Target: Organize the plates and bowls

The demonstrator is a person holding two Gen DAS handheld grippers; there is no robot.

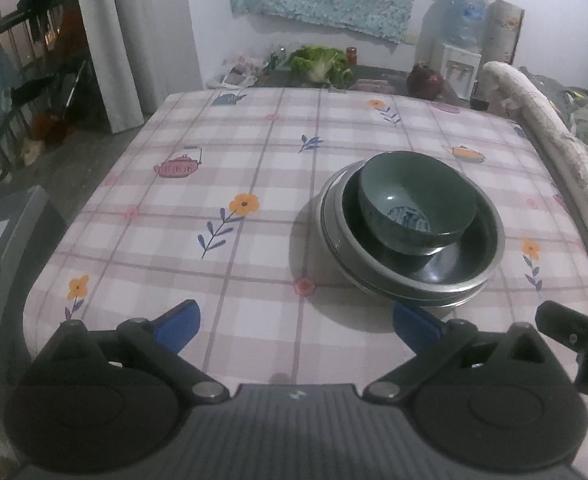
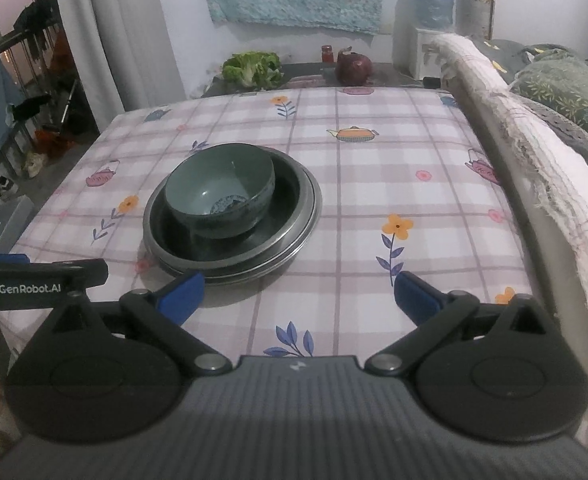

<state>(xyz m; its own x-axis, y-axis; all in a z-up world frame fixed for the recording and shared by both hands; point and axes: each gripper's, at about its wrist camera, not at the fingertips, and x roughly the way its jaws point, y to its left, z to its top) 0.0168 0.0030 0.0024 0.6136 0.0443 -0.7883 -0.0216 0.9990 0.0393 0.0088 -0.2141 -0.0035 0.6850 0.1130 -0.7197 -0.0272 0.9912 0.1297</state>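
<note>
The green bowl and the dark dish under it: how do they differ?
The green bowl is small and deep; the dark dish is wider and shallower. The bowl has a patterned bottom; the dish looks plain. The bowl sits inside; the dish rests on metal plates. Both are round and upright.

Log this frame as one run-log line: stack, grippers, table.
stack: green bowl in dark dish on steel plates, nested | left gripper: open, empty | right gripper: open, empty | table: checked cloth

Beyond the checked surface (image 1: pixel 253 152): lettuce (image 1: pixel 320 62), red jar (image 1: pixel 351 55), water bottle (image 1: pixel 462 16) on dispenser (image 1: pixel 460 66), curtain (image 1: pixel 109 40) at left.
</note>
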